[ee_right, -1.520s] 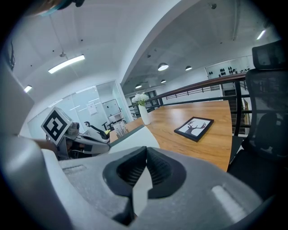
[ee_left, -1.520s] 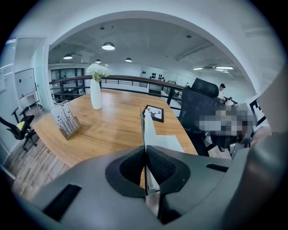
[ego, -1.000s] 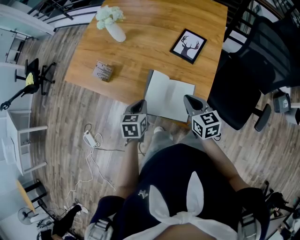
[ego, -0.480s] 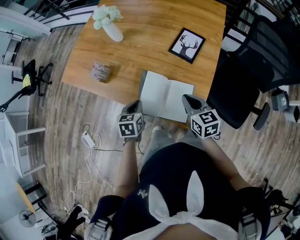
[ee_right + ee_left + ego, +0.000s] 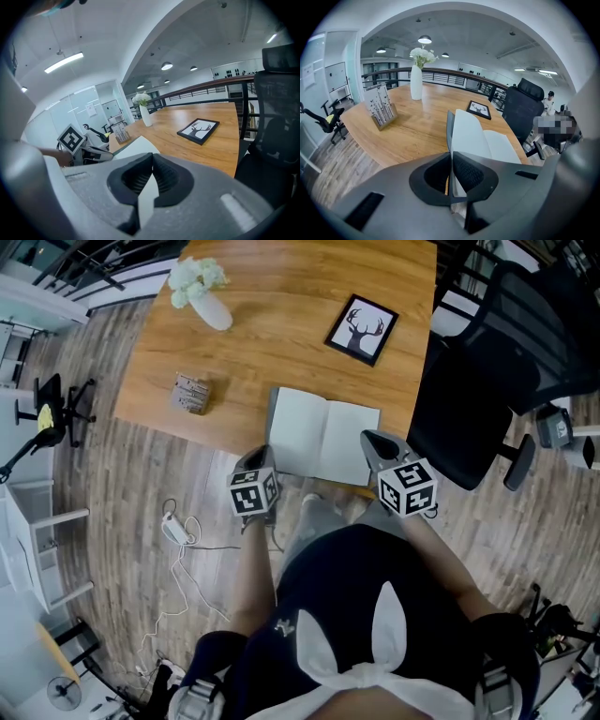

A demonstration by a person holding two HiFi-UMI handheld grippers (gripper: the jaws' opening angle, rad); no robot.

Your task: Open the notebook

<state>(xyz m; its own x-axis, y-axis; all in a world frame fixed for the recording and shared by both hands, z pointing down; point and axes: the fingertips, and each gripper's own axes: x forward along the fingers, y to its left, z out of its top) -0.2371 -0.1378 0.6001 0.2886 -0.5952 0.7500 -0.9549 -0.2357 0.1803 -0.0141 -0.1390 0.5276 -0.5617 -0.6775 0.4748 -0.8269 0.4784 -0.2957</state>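
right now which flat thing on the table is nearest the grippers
The open notebook with blank white pages; the black-framed deer picture lies farther back.

An open-plan office: swivel chair (image 5: 487,381), glass partitions (image 5: 86,110), round ceiling lamps (image 5: 424,40).

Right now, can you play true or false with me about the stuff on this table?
1. The notebook is lying open. True.
2. The vase has red flowers in it. False: the flowers are white.
3. The framed picture shows a deer's head with antlers. True.
4. The right gripper holds nothing. False: its jaws are pinched shut on a white page of the notebook.
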